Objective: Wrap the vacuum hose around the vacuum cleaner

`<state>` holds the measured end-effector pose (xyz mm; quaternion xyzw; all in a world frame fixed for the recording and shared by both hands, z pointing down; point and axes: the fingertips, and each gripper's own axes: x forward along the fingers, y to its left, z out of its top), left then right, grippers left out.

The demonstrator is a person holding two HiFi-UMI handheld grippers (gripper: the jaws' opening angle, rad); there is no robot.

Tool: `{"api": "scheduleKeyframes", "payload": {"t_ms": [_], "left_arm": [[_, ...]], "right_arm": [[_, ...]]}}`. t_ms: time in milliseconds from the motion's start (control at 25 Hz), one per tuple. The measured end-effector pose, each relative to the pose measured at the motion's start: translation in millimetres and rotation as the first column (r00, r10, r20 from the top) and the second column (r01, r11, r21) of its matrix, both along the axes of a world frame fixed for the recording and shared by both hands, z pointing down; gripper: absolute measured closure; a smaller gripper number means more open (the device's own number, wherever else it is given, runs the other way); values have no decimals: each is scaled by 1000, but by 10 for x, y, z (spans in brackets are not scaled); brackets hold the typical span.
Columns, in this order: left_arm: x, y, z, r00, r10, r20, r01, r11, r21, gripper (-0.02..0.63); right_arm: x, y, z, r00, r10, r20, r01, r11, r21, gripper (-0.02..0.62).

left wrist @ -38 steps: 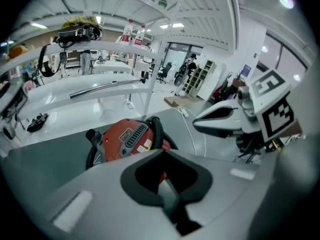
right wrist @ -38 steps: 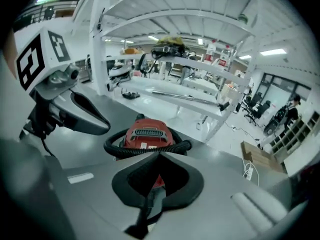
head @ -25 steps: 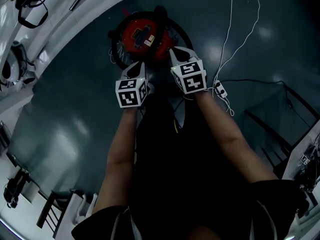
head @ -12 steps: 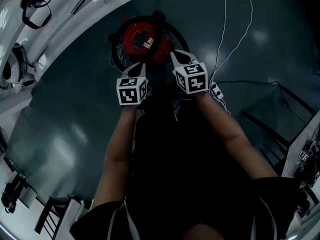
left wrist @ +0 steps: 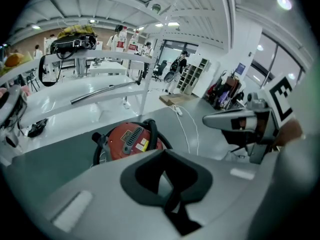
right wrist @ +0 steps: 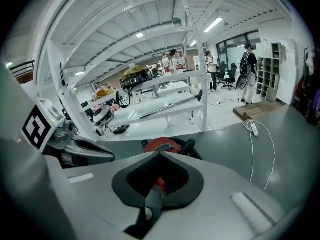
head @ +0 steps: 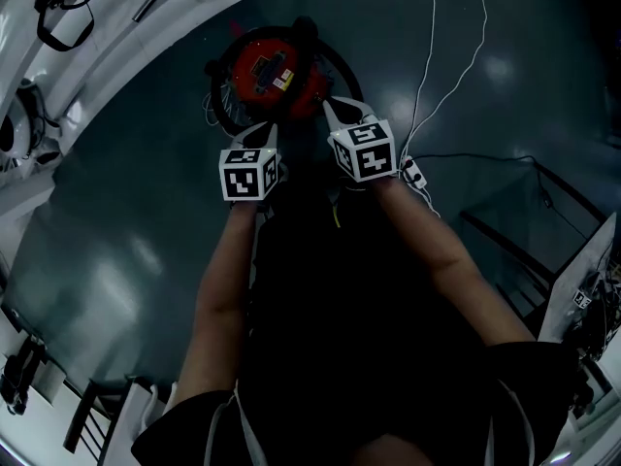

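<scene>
The red vacuum cleaner [head: 264, 69] sits on the dark floor [head: 146, 212] in the upper middle of the head view, and the black hose [left wrist: 151, 131] lies in a ring close around its body, one thick end arching over the top. Both tools hang just below it in the frame, clear of it. The left hand-held gripper [head: 267, 134] is clenched on nothing, its jaws pressed together with the cleaner visible beyond them. The right hand-held gripper [head: 335, 113] is clenched and empty too, only the red shell showing past its jaws.

Judging by how the hose lies, the wrapping looks finished or nearly so. If any loose end remains, the next move calls for releasing one pair of jaws, reaching down, and tucking that end snugly against the body. A white cable [head: 427, 66] trails at the right, well apart.
</scene>
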<state>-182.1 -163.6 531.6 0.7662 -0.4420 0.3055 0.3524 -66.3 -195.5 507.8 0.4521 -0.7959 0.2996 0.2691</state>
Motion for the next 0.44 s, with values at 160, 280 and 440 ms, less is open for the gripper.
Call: {"api": "scheduleKeyframes", "payload": {"t_ms": [160, 280, 440], "left_arm": [[67, 3, 8, 1000, 4, -13, -4, 1000, -4, 597], [73, 11, 48, 1000, 5, -17, -6, 1000, -13, 597], [113, -3, 118, 1000, 13, -8, -13, 999, -30, 597]], "right_arm": [[0, 15, 59, 1000, -8, 5, 8, 1000, -16, 601], [-18, -3, 65, 1000, -14, 11, 14, 1000, -16, 601], [6, -34, 57, 1000, -21, 19, 21, 1000, -9, 601]]}}
